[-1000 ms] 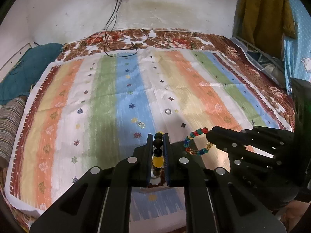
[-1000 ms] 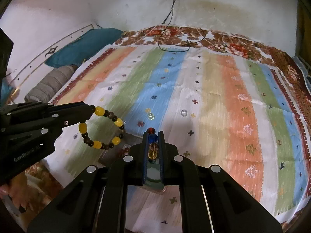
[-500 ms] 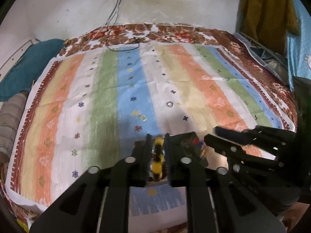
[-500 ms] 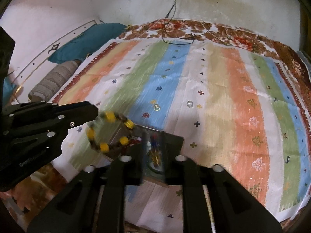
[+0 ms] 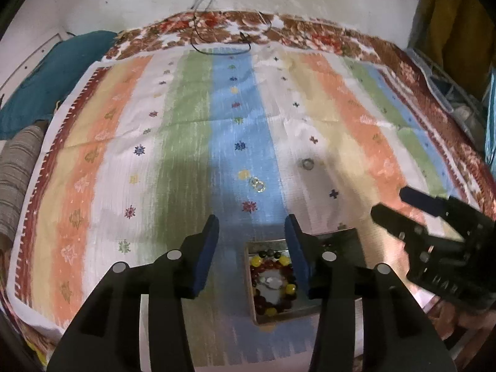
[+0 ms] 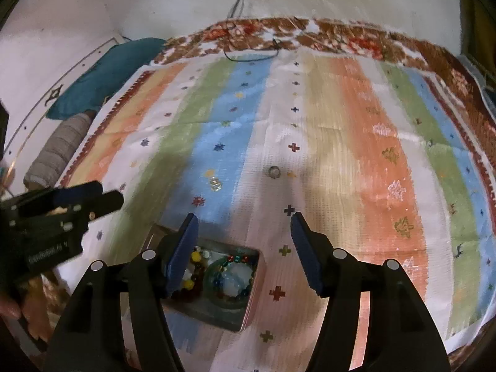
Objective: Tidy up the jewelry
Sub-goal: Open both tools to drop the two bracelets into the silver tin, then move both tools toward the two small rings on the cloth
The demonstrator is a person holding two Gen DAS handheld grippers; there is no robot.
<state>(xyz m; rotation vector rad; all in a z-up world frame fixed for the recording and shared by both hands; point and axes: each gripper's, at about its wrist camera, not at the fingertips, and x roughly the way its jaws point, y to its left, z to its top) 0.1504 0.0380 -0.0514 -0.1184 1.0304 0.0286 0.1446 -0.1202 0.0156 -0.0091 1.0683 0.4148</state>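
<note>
both bracelets [image 5: 272, 279] now dropped into tin [image 6: 248, 303], each hand-held gripper [image 5: 251, 254] opening, empty

Home bedroom: bed under striped bedspread [image 5: 186, 142], teal pillow [image 5: 55, 86], hanging clothes [image 5: 449, 15].

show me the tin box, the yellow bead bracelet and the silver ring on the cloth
tin box [image 6: 251, 291], right wrist view, on its right wall
yellow bead bracelet [image 5: 256, 260], left wrist view, on a yellow bead
silver ring [image 5: 307, 163], left wrist view, on its band
</note>
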